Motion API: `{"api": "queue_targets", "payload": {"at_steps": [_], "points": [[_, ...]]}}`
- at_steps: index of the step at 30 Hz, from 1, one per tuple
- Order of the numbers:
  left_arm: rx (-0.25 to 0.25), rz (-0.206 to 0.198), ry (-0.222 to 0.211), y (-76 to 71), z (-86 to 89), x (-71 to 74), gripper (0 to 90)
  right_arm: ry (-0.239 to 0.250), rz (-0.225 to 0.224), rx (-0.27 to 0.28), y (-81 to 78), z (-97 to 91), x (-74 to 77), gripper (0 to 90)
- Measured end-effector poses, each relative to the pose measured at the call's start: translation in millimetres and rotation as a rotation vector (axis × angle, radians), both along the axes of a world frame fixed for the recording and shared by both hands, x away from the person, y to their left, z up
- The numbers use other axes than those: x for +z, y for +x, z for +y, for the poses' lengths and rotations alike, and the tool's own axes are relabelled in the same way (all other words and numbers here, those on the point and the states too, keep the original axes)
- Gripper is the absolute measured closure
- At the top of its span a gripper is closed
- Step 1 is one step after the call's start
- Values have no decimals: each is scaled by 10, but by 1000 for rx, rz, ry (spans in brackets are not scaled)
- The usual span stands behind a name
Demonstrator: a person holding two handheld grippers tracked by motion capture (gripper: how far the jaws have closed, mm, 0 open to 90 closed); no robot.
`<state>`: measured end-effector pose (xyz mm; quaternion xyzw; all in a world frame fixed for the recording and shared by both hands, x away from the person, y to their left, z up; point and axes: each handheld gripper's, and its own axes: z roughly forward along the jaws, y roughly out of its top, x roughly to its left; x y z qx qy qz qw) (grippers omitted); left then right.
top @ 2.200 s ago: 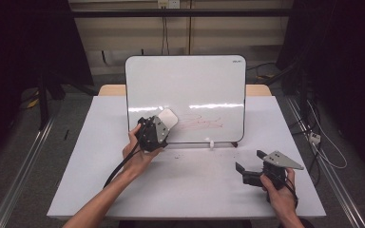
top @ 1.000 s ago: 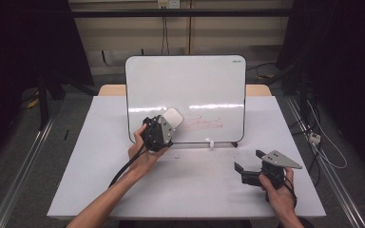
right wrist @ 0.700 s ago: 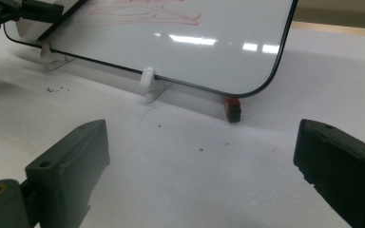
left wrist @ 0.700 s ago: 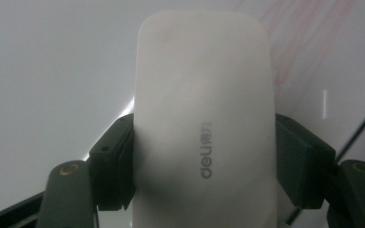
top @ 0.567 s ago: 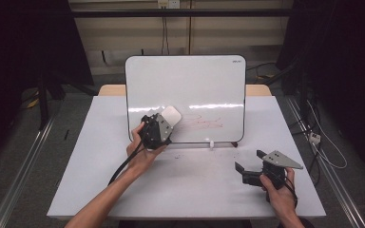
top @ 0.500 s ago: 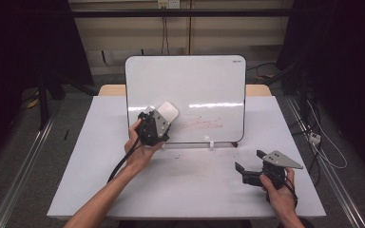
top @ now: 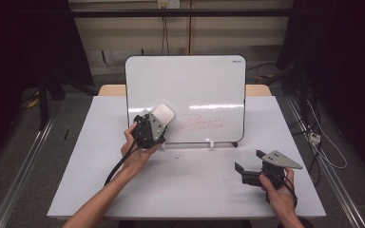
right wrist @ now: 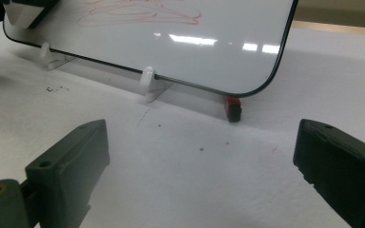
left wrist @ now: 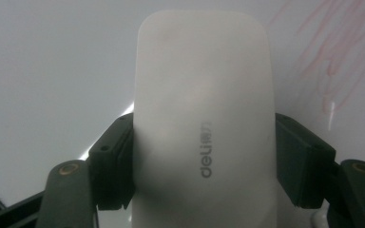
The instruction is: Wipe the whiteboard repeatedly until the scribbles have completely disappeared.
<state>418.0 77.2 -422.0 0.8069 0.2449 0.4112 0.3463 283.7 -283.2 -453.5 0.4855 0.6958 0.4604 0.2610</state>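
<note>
- Where the table's near edge runs, both of the person's forearms come in over it, one toward the near-left corner, one toward the near-right corner.
- Close to the near-right corner, the right gripper rests low on the table in the right hand; its jaws stand wide apart with nothing between them, as the right gripper view shows, with bare white tabletop in the gap.
- Farther in, left of the table's middle, the left hand holds the left gripper raised against the whiteboard.
- Its jaws are clamped on the two long sides of a white eraser; the left gripper view shows the eraser upright between the black pads, with grey lettering on its back.
- The eraser lies against the lower left part of the whiteboard, just left of a faint red scribble.
- The whiteboard stands tilted back near the table's far edge, propped on small white clips along its lower rim.
- By the whiteboard's lower right corner a small red and black piece sits on the table; what it is cannot be told.
</note>
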Motion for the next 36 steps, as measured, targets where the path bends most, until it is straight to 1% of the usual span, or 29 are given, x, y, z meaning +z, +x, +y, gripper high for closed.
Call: {"api": "queue_targets", "payload": {"at_steps": [1, 2, 6, 7, 11, 14, 16, 17, 18, 19, 20, 22, 24, 26, 27, 30, 32, 34, 36], "points": [[-5, 5, 11, -5, -18, 1, 310, -1, -3, 1, 3, 3, -1, 46], [-5, -3, 20, -11, -33, -3, 310, -1, -3, 1, 3, 3, -1, 46], [-4, -1, 12, -13, -44, -8, 310, -2, 0, 6, 10, 18, -1, 46], [-10, -5, 31, -24, -60, -12, 310, -2, 2, 5, 17, 19, -3, 47], [-52, -3, 64, -93, -170, -85, 310, -3, 0, 6, 17, 18, -2, 47], [-70, -7, 94, -133, -231, -114, 310, 0, 0, 9, 12, 13, -1, 47], [-80, -1, 84, -125, -217, -112, 310, 0, -1, 9, 11, 12, -1, 47], [-90, 0, 93, -112, -206, -103, 310, 1, -2, 11, 4, 9, 2, 47], [-92, 5, 84, -105, -200, -99, 311, 1, -3, 12, 4, 5, 0, 46], [-91, -4, 95, -98, -196, -88, 311, 1, -3, 12, 4, 5, 0, 46], [-85, -2, 90, -85, -194, -67, 310, 4, -2, 12, 7, -5, -4, 46], [-66, 0, 62, -23, -170, -6, 311, 2, -1, 8, 11, -9, -5, 46], [-41, 9, 14, 57, -128, 73, 311, 3, 0, 5, 10, -11, -5, 47], [-23, 3, -1, 124, -102, 148, 311, 3, -1, 6, 8, -10, -3, 47], [-22, 7, 1, 158, -90, 186, 310, 3, 2, 6, 7, -8, -3, 46], [-1, 15, -26, 234, -61, 275, 311, 4, 4, 4, 10, -7, -4, 46], [8, 18, -38, 250, -64, 287, 310, 2, 4, 5, 12, -7, -4, 46], [16, -1, -29, 230, -79, 268, 310, 3, 4, 5, 12, -7, -5, 46], [19, -2, -47, 218, -74, 252, 310, 3, 4, 4, 10, -9, -5, 46]]}}
